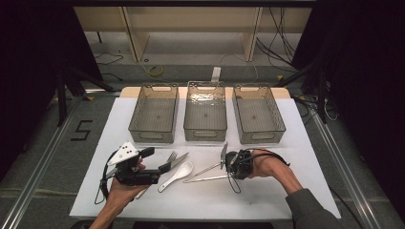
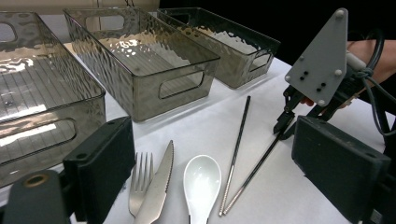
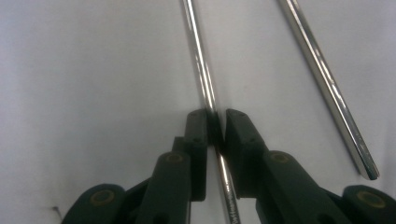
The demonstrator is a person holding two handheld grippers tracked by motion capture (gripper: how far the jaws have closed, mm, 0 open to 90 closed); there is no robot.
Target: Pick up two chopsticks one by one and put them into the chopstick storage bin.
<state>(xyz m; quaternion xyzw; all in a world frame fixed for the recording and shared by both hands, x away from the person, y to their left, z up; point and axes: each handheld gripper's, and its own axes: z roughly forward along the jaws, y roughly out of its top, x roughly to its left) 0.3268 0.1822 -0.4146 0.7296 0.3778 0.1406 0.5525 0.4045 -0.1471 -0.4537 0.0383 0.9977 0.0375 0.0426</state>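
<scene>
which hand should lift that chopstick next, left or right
Right. The right gripper already has its jaws closed around one chopstick; the left gripper sits open by the fork and knife.

Both grippers black. Left gripper (image 1: 168, 168): blocky flat pads, brass pivot pins, grey triangular plate with dark dots, looping black cable. Right gripper (image 3: 216, 128): brass pivots, cable. Grey sleeve (image 1: 310, 210) on right arm
</scene>
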